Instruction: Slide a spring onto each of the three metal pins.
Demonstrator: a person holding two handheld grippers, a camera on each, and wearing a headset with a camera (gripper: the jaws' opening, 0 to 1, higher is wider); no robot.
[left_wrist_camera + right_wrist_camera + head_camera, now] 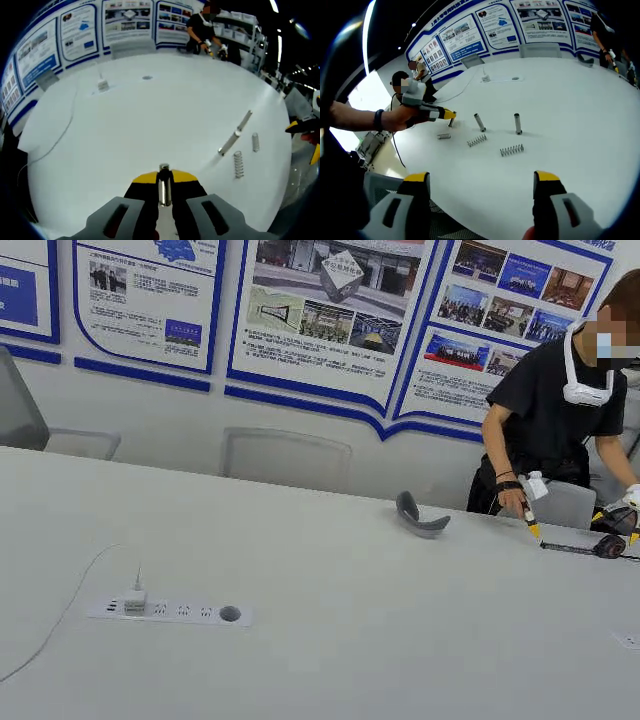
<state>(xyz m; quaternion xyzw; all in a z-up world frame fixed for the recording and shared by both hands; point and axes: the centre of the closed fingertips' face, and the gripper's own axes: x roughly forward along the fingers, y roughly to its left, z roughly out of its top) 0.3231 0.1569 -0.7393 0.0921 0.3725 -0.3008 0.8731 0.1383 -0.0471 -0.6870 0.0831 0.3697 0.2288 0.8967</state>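
Observation:
My left gripper (163, 178) is shut on a metal pin (163, 194) that stands up between its jaws, above the white table (150, 125). In the right gripper view the left gripper (449, 116) hovers at the left of the parts. Two more pins (479, 122) (517, 123) stand on the table. Three springs (443, 135) (477, 141) (512, 149) lie loose in front of them. The left gripper view shows the two pins (235, 134) in line, with two springs (255, 142) (238, 164) beside them. My right gripper (482, 180) is open, short of the springs and holding nothing.
A power strip (170, 612) with a white plug and thin cable lies further along the table (350, 640). A grey curved object (420, 518) rests near another person (560, 400), who works with tools at the far end. Chairs (285, 455) line the far edge.

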